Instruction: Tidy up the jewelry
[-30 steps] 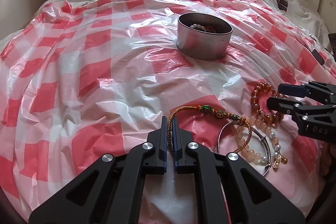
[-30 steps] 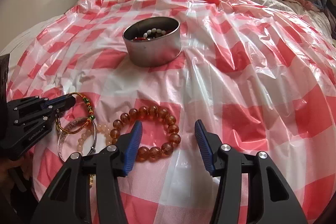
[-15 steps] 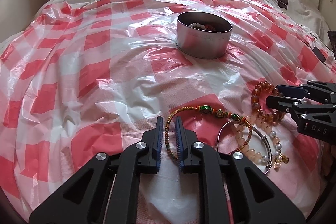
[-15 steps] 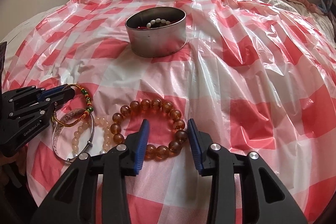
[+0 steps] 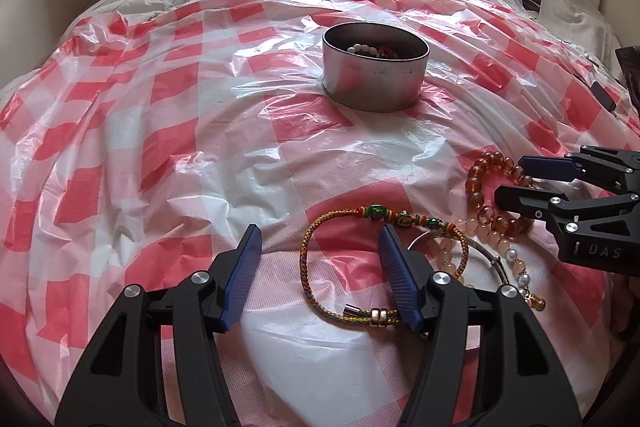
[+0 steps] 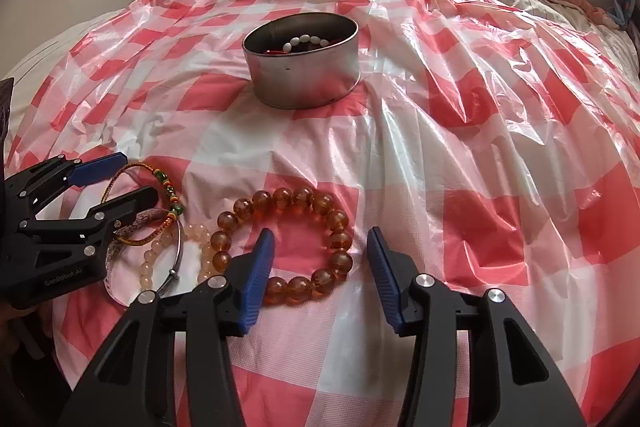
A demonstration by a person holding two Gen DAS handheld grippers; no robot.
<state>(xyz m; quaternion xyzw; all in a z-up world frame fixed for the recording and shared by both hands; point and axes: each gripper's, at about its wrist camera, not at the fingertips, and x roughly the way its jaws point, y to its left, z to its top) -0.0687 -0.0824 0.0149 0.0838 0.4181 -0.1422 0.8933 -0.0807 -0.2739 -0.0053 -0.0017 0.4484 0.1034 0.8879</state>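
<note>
Braided cord bracelet (image 5: 320, 267) lies flat, clasp nearest, between the left gripper's (image 5: 320, 271) spread fingers; right gripper (image 6: 320, 263) open too.

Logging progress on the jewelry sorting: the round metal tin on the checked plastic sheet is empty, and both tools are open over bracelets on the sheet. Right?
Not quite: the round metal tin already holds jewelry; the right wrist view shows white beads and something red inside. The rest stands: the left tool is open over the braided cord bracelet, the right tool open over the amber bead bracelet.
</note>
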